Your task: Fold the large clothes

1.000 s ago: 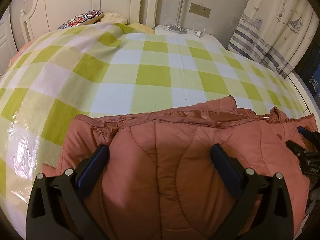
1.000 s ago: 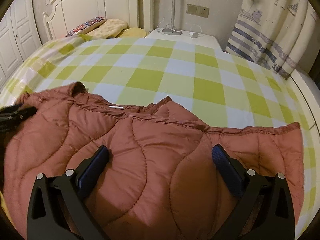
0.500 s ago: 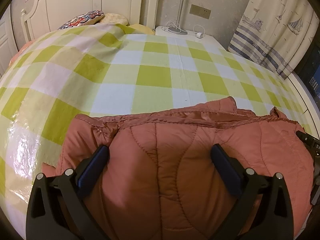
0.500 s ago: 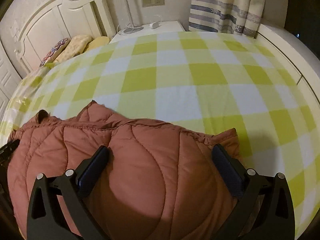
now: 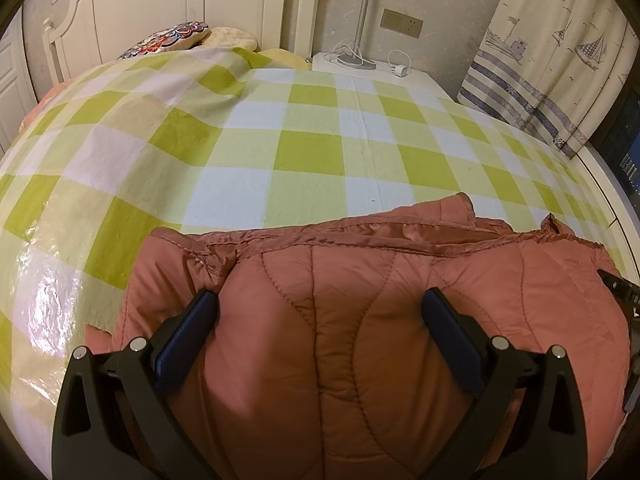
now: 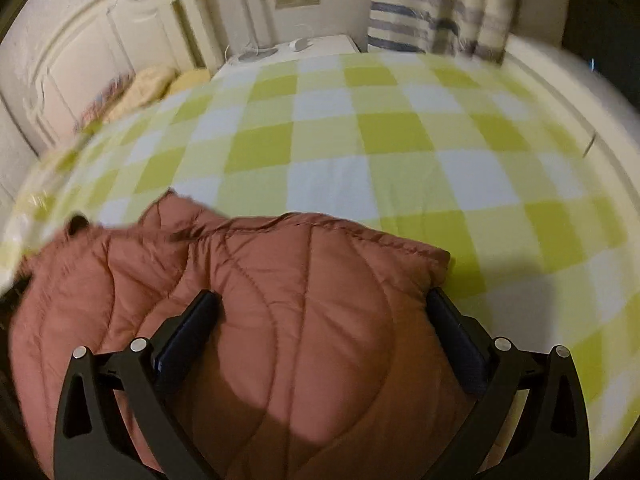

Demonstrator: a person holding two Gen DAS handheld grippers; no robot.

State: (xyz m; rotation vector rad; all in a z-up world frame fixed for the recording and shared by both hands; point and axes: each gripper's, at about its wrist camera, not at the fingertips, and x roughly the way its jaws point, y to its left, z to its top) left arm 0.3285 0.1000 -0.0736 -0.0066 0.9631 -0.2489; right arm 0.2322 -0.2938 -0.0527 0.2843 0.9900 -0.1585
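Note:
A rust-red quilted jacket [image 5: 360, 320] lies spread on the near part of the bed, its collar edge [image 5: 400, 236] toward the headboard. My left gripper [image 5: 320, 298] hovers over the jacket's left part, open, its blue-padded fingers [image 5: 188, 336] wide apart with the padded fabric bulging between them. My right gripper [image 6: 322, 298] is over the jacket's [image 6: 300, 300] right part, also open, close to its right edge [image 6: 436, 260]. The right wrist view is blurred by motion. A dark tip of the right gripper [image 5: 618, 292] shows at the left wrist view's right edge.
The bed carries a green-and-white checked sheet [image 5: 312, 152]. Behind it stand a white headboard [image 5: 180, 8], pillows [image 5: 172, 38], and a nightstand [image 5: 372, 68] with a lamp base and charger. A sailboat curtain [image 5: 552, 60] hangs at the right, above the bed's white rim [image 6: 560, 92].
The right wrist view has swung across the bed and the jacket's right side now ends much closer in. The left gripper has barely moved; the right gripper's tip drew back toward its view's edge.

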